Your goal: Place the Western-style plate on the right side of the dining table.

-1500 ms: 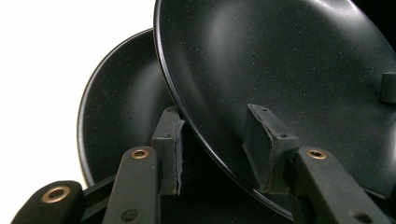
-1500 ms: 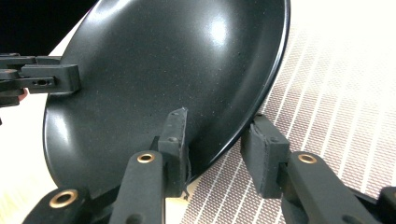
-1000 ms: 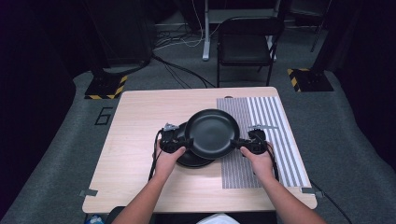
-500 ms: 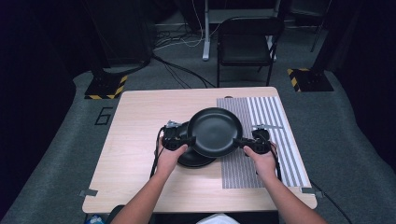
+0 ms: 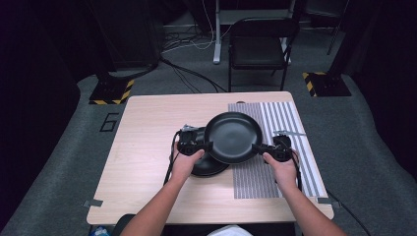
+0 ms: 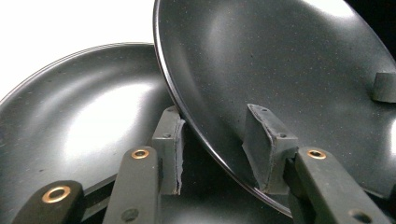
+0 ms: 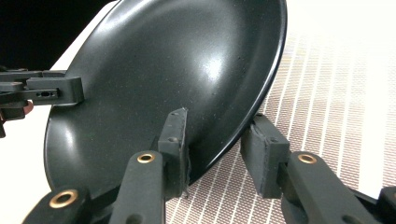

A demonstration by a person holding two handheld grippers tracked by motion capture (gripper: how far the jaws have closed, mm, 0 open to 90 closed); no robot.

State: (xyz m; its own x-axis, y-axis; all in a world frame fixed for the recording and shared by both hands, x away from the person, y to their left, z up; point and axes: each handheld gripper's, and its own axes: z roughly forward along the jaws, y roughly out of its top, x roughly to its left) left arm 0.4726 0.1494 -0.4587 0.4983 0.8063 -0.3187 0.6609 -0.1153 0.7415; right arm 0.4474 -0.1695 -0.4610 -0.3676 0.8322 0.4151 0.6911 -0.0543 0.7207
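A light wooden counter (image 5: pixel 147 147) stands on grey carpet in a dark room. A striped grey-and-white mat (image 5: pixel 275 142) covers the counter's right part, from about 1 o'clock down to 5 o'clock. Beyond the far edge, at 12 o'clock, sits a black folding chair (image 5: pixel 259 44), with cables on the floor toward 11 o'clock. Yellow-and-black striped bases sit on the floor at 10 and 2 o'clock.

Near the counter's centre, a black upper plate (image 5: pixel 233 136) is held up between two claws. The left claw (image 5: pixel 205 146) pinches its rim at the plate's 9 o'clock edge; the right claw (image 5: pixel 258 147) pinches the rim at the 3 o'clock edge. In the left claw's view one pad (image 6: pixel 169 149) sits under the rim and the other presses inside the dish. A second black lower plate (image 5: pixel 209 164) lies on the counter beneath, toward 7 o'clock of the raised one, mostly covered by it and by the left hand (image 5: pixel 186 164). The right hand (image 5: pixel 280 164) is over the mat.

The room's edges are too dark to make out, and the person's forearms are cut off at the bottom.

Compared with half a second ago, the raised plate and both hands sit slightly further right, exposing a little more of the lower plate.
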